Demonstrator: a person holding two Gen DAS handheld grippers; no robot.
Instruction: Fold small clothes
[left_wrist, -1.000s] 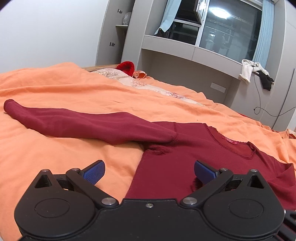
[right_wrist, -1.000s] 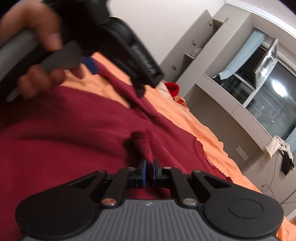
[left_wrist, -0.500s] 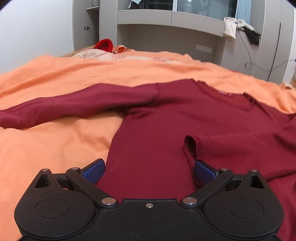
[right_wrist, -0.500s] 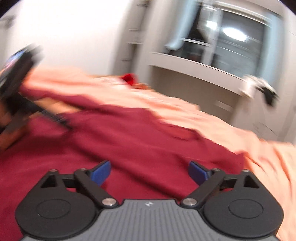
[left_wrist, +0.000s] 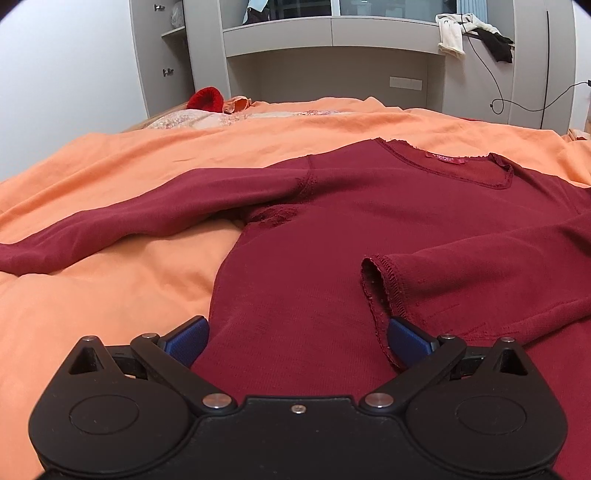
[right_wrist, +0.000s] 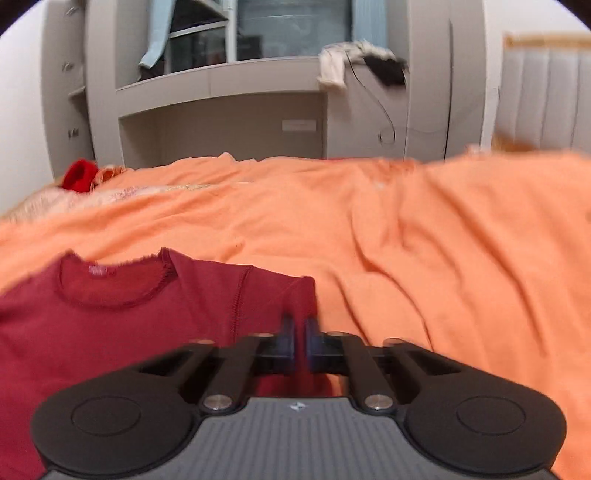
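Left wrist view: the left tool (left_wrist: 297, 341) stands wide open just above the dark red top (left_wrist: 332, 258), which lies spread flat on the orange bedspread (left_wrist: 110, 295). Going left to right, one long sleeve (left_wrist: 129, 225) stretches away across the bedspread, well left of the tool; the tool's left blue pad (left_wrist: 188, 339) sits at the top's side edge, over the line where red cloth meets orange. The body of the top fills the gap between the pads. The right pad (left_wrist: 410, 341) is touching or just under the open cuff (left_wrist: 380, 280) of the other sleeve, which is folded in across the chest. The neckline with its label (left_wrist: 443, 158) lies beyond.

Right wrist view, somewhat blurred: the top (right_wrist: 129, 314) lies to the left with its collar up. The right tool (right_wrist: 300, 345) has its jaws drawn nearly together at the top's right shoulder edge; they have just been closing, and whether cloth is pinched between them I cannot tell. Bare bedspread (right_wrist: 443, 258) lies to the right.
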